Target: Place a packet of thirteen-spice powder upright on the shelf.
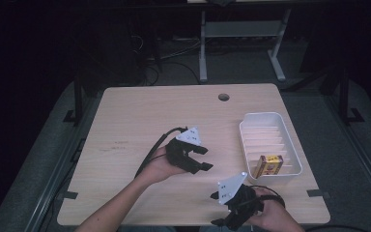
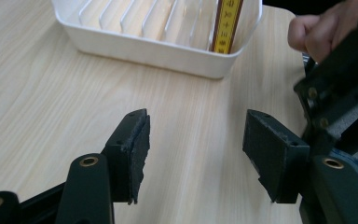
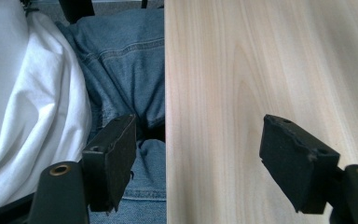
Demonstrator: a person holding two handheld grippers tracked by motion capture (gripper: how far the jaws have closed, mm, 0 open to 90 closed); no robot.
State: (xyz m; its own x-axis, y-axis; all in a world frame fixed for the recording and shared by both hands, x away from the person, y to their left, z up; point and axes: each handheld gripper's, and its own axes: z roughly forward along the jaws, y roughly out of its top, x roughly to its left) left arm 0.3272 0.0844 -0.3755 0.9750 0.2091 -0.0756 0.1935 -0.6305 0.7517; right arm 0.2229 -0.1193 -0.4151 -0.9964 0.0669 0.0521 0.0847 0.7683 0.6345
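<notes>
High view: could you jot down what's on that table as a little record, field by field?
surface: light wooden table with a round hole near its far edge
container: white slotted tray at the table's right side
in the tray: yellow and brown box, standing on edge in the nearest slot
left gripper: open, nothing between its jaws, pointing toward the tray
right gripper: open, nothing held, at the table's near edge

Yellow box (image 2: 227, 24), standing in the end slot of the white tray (image 2: 135, 46): dark printed marks run down its narrow edge, resembling digits; none legible. No other text observed.
</notes>
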